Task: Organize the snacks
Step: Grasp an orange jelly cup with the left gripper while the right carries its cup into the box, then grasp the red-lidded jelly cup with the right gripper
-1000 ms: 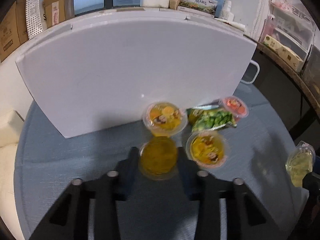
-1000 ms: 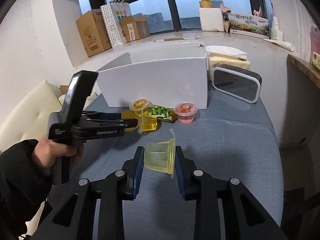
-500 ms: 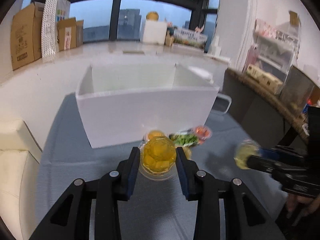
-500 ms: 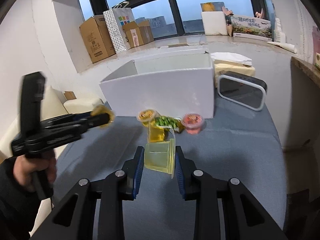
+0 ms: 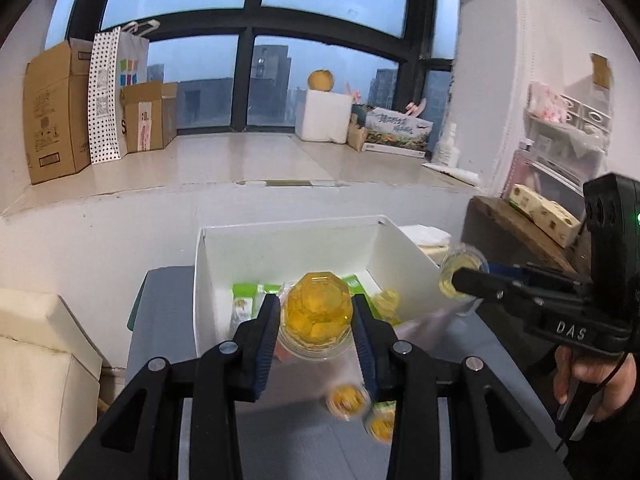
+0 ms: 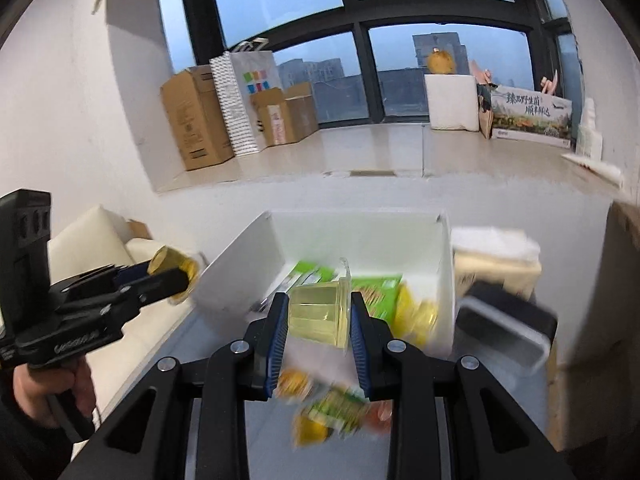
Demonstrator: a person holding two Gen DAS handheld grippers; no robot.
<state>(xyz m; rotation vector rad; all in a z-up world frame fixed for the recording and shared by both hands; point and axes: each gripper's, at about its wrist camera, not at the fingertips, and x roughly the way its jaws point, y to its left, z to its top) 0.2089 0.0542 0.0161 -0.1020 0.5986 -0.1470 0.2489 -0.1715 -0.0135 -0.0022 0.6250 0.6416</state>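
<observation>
So, left gripper (image 5: 316,316) was clamped on an orange jelly cup (image 5: 317,314), held up in front of the white box (image 5: 404,264), whose open top sat at 12 o'clock from the fingers. Right gripper (image 6: 318,314) was clenched on a pale yellow jelly cup (image 6: 320,312), also raised, with the same box straight ahead at 12.

In the left view the right gripper came in from 3 o'clock, its cup just beside the box's right wall. In the right view the left gripper sat at 9 o'clock, its cup near the box's left wall.

Box already contained green snack packets (image 6: 376,292) and a yellowish item, blurred. On the grey table (image 5: 472,344) at 6 o'clock below the fingers: more small cups (image 5: 346,400) and a green packet (image 6: 340,404), motion-blurred, all outside the box.

Around: dark tablet-like device (image 6: 508,328) at 3 o'clock from the box, touching or just beside its wall, cannot tell. Cardboard boxes (image 5: 52,112) and a dotted paper bag (image 5: 106,96) on the window ledge at 10 o'clock. Cream cushion (image 5: 36,344) at 8 o'clock.
</observation>
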